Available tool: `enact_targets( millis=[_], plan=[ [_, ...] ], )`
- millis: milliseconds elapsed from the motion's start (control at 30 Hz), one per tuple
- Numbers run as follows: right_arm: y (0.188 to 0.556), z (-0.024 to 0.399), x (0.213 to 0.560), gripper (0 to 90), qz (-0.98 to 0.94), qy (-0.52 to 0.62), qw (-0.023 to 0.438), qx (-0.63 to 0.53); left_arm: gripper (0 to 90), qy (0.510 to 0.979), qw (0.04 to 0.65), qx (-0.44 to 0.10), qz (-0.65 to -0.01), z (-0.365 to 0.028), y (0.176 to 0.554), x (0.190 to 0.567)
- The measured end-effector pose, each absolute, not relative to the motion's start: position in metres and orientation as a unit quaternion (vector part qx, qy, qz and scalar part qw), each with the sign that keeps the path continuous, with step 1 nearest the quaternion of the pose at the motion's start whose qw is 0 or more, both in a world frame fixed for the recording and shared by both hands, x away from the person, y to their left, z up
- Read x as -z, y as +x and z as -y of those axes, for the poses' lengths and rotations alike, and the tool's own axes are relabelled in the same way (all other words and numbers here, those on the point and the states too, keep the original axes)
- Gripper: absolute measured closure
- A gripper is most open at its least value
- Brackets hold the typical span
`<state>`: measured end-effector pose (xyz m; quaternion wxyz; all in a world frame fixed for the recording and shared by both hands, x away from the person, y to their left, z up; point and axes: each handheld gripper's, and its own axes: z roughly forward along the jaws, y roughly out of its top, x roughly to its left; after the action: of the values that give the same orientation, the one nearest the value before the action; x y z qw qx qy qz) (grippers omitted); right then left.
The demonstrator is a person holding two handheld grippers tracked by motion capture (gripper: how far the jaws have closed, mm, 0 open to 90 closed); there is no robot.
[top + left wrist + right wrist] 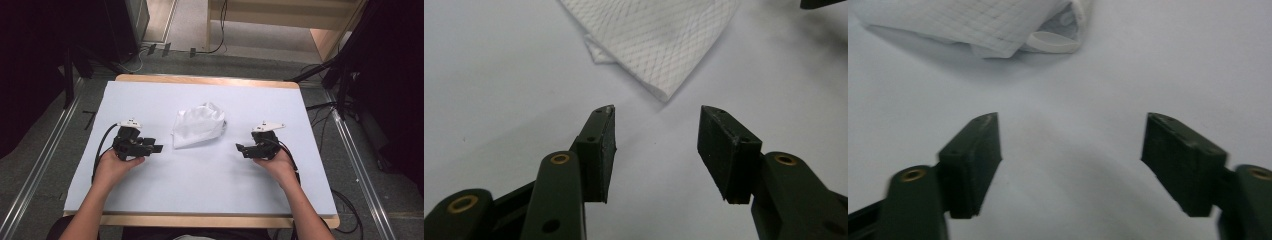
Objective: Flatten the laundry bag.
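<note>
A crumpled white mesh bag [198,125] lies in the middle of the pale table cover [200,180]. My left gripper [157,148] rests on the cover to the bag's left, pointing toward it, jaws open with nothing between them. In the left gripper view the bag's corner [659,40] lies just beyond the gripper [657,125]. My right gripper [240,149] sits to the bag's right, pointing left, open and empty. In the right gripper view the bag [973,22] with a white loop [1053,42] lies ahead of the gripper [1070,131].
The wooden table edge [210,80] frames the cover. Black stands [75,65] and cables [320,107] sit on the floor around the table. The other gripper's jaw tip [821,4] peeks in at the top right of the left gripper view.
</note>
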<state>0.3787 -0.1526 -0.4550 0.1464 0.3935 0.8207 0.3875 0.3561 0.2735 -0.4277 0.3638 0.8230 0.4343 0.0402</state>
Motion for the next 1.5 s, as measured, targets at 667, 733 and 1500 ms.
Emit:
enact_targets(
  millis=[667,733,1500],
  plan=[
    [0.379,0.149,0.449,41.2,-0.82,0.417,0.107,-0.377,33.3,0.826,0.366,-0.038,-0.426,-0.263,0.361,0.429],
    [0.379,0.147,0.449,41.0,-0.822,0.412,0.109,-0.377,33.3,0.828,0.361,-0.041,-0.427,-0.262,0.361,0.43],
    [0.394,0.113,0.446,32.2,-0.825,0.4,0.106,-0.385,33.8,0.833,0.358,-0.059,-0.418,-0.263,0.354,0.427]
  ],
)
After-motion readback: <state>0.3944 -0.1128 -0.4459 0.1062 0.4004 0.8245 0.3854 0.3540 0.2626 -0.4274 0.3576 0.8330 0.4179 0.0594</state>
